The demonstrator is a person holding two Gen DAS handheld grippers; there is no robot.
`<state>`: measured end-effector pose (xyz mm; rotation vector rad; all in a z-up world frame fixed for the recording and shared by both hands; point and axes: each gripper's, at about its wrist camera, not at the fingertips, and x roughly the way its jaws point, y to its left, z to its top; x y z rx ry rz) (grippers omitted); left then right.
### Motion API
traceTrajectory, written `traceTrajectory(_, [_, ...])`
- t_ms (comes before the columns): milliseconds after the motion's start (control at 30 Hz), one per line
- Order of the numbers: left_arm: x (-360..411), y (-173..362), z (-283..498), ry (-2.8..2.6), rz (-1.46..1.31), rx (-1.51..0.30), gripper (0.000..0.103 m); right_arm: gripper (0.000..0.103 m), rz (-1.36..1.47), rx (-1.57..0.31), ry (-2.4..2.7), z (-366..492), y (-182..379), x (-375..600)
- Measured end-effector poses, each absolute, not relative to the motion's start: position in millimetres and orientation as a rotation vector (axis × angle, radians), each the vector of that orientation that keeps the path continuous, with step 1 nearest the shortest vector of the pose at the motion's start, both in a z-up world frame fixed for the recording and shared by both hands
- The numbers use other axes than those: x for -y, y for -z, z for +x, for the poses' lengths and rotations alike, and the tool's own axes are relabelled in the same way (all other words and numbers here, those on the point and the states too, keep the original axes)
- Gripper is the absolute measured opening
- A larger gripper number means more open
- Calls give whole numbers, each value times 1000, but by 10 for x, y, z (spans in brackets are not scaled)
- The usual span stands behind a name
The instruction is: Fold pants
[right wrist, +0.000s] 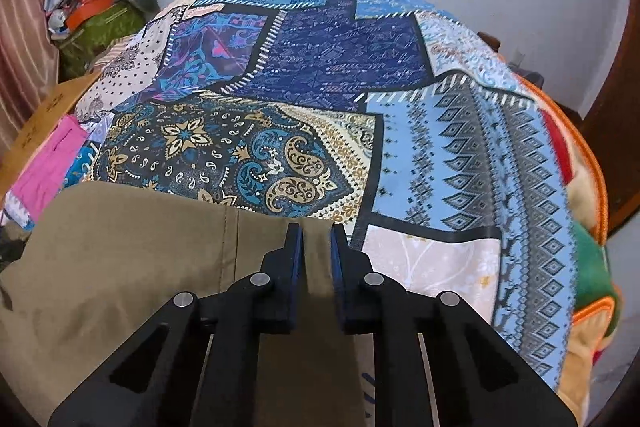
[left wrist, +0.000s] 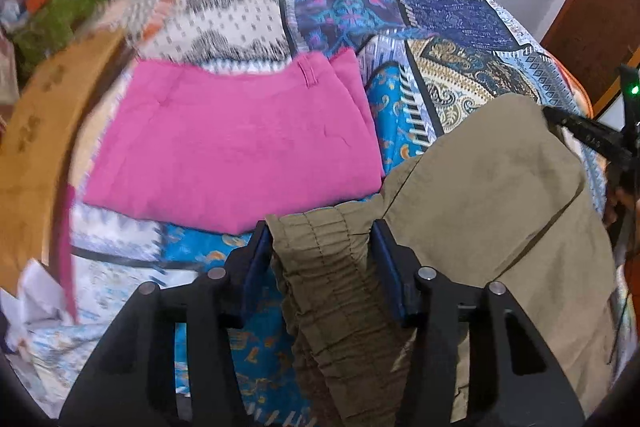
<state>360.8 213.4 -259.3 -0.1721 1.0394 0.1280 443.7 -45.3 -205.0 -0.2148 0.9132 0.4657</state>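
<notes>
The left gripper (left wrist: 320, 239) stands about half open, its blue pads astride the gathered elastic waistband of the olive pants (left wrist: 492, 195); the left pad seems to touch the fabric, the right shows a sliver of gap, so I cannot tell whether it truly pinches. The right gripper (right wrist: 317, 239) is nearly closed over the pants' edge at their far hem, apparently nipping a thin layer of cloth. The pants lie flat on the patchwork bedspread (right wrist: 328, 67), spreading toward three o'clock in the left view and nine o'clock in the right. Judged from the drape, they are light, soft and limp, not slippery; the thick, ruched waistband and the seamed edge offer the surest holds. Counted: one olive pair in hand, one pink folded garment (left wrist: 240, 143) at eleven o'clock, one cardboard box (left wrist: 36, 131) at nine.
</notes>
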Motion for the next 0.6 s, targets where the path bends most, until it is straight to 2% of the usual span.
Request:
traceTrajectory(200, [-2123, 2190, 3526, -169, -113, -979, 50, 11, -202, -837, -427, 4354, 1755, 524])
traceTrajectory(600, [-1692, 1119, 3041, -172, 19, -784, 50, 11, -159, -672, -434, 3882, 707, 861])
